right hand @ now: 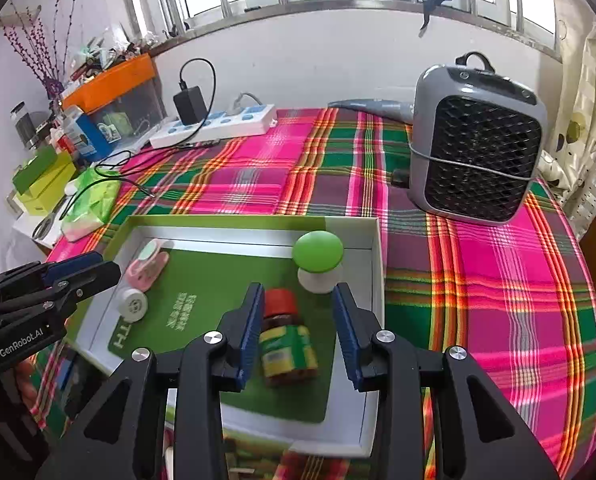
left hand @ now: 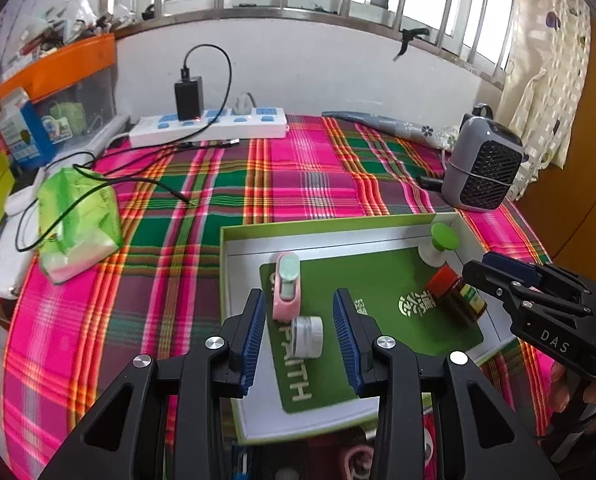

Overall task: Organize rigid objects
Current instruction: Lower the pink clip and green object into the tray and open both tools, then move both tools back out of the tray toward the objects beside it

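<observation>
Left gripper [left hand: 299,334] hangs open over a small jar [left hand: 306,337] in the tray [left hand: 228,280]

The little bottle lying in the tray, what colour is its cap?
Red; the bottle's cap shows best in the right wrist view, above a green and yellow label.

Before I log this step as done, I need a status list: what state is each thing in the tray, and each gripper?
Left gripper: open, holding nothing.
Right gripper: open, holding nothing.
Small round jar: on its side in the tray, between the left fingers, ungripped.
Red-capped bottle: lying in the tray, released.
Pink punch: resting in the tray.
Green mushroom-shaped thing: upright.
Tray: open-topped.
</observation>
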### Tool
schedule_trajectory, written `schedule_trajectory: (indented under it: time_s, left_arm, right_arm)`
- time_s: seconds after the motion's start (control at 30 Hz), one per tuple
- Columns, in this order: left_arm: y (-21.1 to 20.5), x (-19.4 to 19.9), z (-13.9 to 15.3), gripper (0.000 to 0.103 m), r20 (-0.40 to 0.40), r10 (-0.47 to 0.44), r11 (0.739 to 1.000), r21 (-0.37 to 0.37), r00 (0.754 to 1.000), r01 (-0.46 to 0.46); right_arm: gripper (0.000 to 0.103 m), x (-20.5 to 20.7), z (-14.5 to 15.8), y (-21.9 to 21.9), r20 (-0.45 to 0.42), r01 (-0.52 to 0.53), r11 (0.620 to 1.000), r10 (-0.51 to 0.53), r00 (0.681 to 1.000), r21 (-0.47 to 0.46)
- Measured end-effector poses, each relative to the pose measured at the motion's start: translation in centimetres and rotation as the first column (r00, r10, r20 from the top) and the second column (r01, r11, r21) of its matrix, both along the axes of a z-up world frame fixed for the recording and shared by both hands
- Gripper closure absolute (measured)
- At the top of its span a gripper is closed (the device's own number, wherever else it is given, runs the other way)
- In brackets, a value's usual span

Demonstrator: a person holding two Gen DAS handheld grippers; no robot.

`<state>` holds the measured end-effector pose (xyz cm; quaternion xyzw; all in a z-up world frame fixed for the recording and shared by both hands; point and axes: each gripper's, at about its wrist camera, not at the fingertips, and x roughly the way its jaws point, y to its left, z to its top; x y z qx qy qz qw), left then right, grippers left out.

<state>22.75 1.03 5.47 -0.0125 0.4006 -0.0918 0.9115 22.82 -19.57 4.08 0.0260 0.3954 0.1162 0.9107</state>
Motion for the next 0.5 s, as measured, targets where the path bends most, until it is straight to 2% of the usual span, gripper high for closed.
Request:
schedule_trajectory:
  time_s: [0.5]
  left_arm:
    - [2.9,-5.6,1.0,0.069,0.053,0.048,0.998,-0.036,0.997,-0.046]
  right_arm:
    - [0.066,-5.8,0.6,0.6,0.046,0.000,0.999,-0.002,0.999,0.033]
